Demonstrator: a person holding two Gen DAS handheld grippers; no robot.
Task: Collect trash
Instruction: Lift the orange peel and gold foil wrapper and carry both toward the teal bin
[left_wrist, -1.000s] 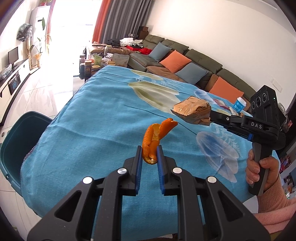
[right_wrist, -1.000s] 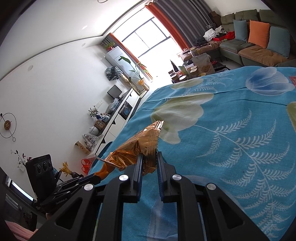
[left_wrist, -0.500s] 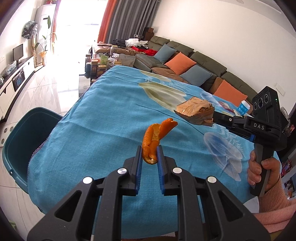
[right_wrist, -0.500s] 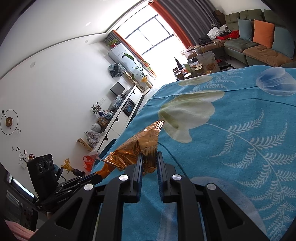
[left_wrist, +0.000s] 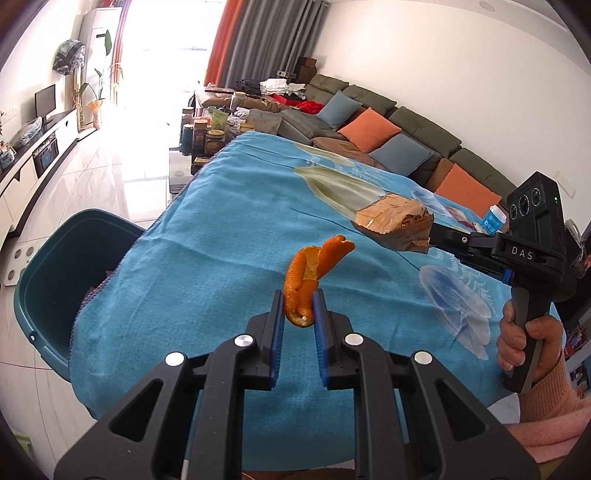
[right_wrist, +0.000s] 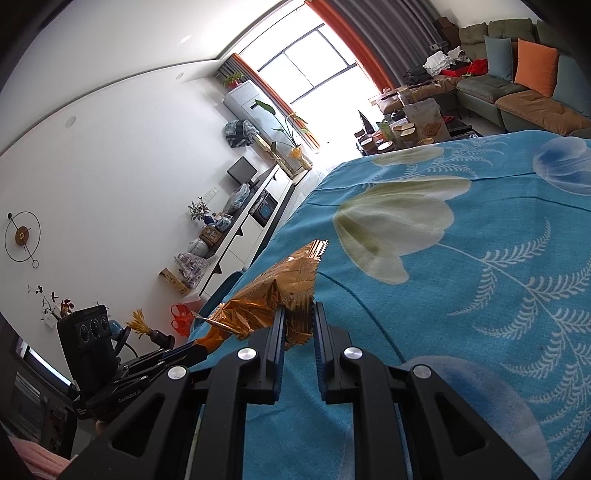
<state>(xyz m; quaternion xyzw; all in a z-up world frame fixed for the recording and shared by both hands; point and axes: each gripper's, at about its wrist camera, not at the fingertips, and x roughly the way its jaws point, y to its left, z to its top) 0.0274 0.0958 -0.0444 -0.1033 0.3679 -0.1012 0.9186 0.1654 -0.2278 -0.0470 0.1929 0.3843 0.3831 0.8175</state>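
blue tablecloth (left_wrist: 221, 229) | left claw (left_wrist: 298, 306) grips orange peel (left_wrist: 310, 269) | right claw (right_wrist: 298, 321) grips foil wrapper (right_wrist: 280, 291)

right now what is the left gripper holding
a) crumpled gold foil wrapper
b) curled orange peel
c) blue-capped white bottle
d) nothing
b: the left gripper is shut on the curled orange peel above the blue tablecloth, while the right gripper clamps the crumpled gold foil wrapper.
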